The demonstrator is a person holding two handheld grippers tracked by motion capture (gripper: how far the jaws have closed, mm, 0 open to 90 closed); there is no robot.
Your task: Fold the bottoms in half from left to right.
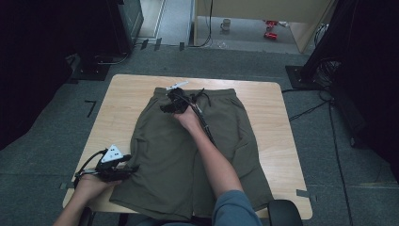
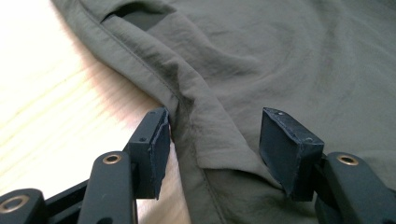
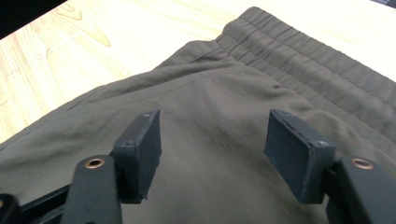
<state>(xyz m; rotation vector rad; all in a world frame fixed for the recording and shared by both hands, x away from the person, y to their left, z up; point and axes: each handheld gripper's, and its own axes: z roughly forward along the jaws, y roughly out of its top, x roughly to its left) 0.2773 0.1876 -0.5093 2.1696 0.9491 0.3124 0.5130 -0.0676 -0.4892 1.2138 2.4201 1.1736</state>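
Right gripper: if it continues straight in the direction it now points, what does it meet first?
Probably the olive shorts themselves. The right gripper, jaws open with nothing between them, points low over the fabric toward the elastic waistband; beyond lies the wooden table. Depth is uncertain.

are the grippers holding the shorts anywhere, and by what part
Nothing is held: left gripper straddles the shorts' side hem, open; right gripper is open near the waistband.

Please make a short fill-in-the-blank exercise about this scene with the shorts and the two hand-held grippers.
1. The olive shorts lie flat on a ______ table.
2. The left hand-held gripper has its jaws open around the shorts' side ______.
3. The right hand-held gripper hovers near the elastic ______, jaws open.

Missing words: wooden; edge; waistband
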